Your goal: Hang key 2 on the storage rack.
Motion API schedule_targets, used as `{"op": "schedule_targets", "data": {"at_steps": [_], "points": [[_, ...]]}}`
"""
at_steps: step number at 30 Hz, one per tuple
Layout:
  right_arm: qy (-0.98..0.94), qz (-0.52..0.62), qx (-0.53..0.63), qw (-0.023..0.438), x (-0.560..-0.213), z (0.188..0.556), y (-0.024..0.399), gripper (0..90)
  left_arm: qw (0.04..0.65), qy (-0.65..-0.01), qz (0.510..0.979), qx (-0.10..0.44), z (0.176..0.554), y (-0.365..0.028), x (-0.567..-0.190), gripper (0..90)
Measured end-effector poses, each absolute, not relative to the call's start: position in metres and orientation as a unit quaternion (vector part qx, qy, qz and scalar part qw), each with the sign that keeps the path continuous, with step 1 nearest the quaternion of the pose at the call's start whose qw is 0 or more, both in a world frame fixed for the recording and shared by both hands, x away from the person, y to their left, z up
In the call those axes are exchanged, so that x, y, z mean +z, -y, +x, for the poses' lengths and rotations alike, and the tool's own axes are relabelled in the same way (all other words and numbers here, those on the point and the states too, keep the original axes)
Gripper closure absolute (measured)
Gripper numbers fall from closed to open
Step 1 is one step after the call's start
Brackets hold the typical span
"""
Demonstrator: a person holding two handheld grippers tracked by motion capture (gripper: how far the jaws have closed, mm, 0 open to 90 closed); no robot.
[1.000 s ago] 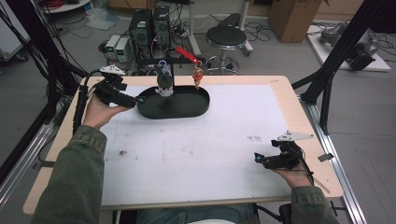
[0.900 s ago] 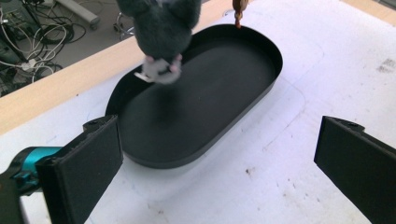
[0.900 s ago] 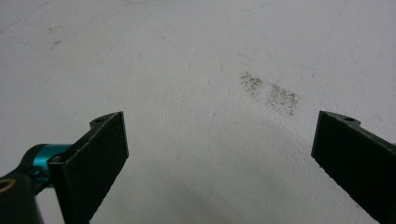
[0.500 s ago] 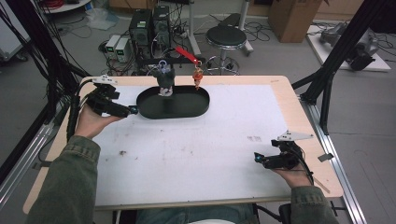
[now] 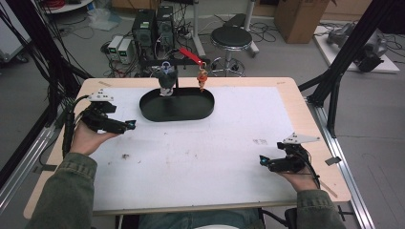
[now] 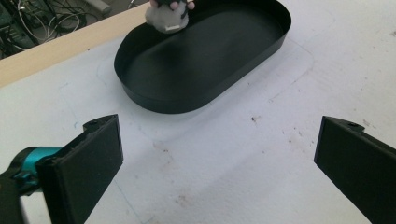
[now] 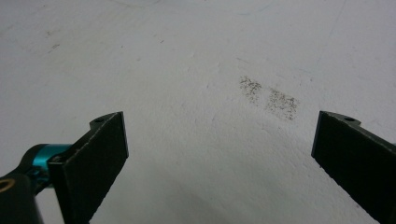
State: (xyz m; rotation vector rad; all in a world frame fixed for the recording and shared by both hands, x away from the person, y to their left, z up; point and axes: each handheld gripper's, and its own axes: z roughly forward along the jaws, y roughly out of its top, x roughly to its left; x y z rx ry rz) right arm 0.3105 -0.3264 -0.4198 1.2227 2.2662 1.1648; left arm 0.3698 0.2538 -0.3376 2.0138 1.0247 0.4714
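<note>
A black oval tray [image 5: 176, 107] lies at the back of the white table mat, and a small grey plush toy [image 5: 165, 82] hangs over its far rim. In the left gripper view the tray [image 6: 201, 60] is ahead and the toy [image 6: 167, 16] sits at its far edge. My left gripper [image 5: 130, 125] is open and empty, left of the tray and a short way in front of it. My right gripper [image 5: 262, 161] rests near the table's front right, open with nothing between its jaws. Both jaw pairs stand wide apart in the gripper views.
A small orange figure [image 5: 202, 78] hangs from a red strap just behind the tray. The white mat [image 5: 200, 148] has a few dark smudges [image 7: 271, 98]. Beyond the table's far edge stand a stool [image 5: 231, 38] and computer boxes [image 5: 153, 24]. Black frame posts rise at both sides.
My left gripper has drawn back from the tray's left end, toward me and lower on the mat. The right gripper has stayed put.
</note>
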Motion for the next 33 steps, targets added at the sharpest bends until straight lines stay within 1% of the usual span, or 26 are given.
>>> {"op": "schedule_targets", "data": {"at_steps": [11,14,20,25,30,33], "points": [[-0.790,0.430,0.408,0.157,-0.420,0.311,0.326,2.8,0.409,-0.415,0.791,0.186,0.350,-0.271,-0.363,1.7],[-0.789,0.430,0.408,0.164,-0.419,0.312,0.327,2.8,0.412,-0.412,0.791,0.187,0.343,-0.272,-0.367,1.7],[-0.789,0.428,0.410,0.164,-0.419,0.314,0.325,2.7,0.416,-0.410,0.789,0.191,0.330,-0.276,-0.372,1.7],[-0.786,0.430,0.412,0.164,-0.419,0.315,0.324,2.8,0.417,-0.420,0.786,0.180,0.323,-0.282,-0.381,1.7],[-0.786,0.429,0.412,0.167,-0.419,0.315,0.324,2.7,0.418,-0.423,0.784,0.179,0.317,-0.284,-0.385,1.7],[-0.787,0.428,0.412,0.167,-0.419,0.315,0.323,2.8,0.417,-0.424,0.786,0.169,0.313,-0.286,-0.387,1.7]]}}
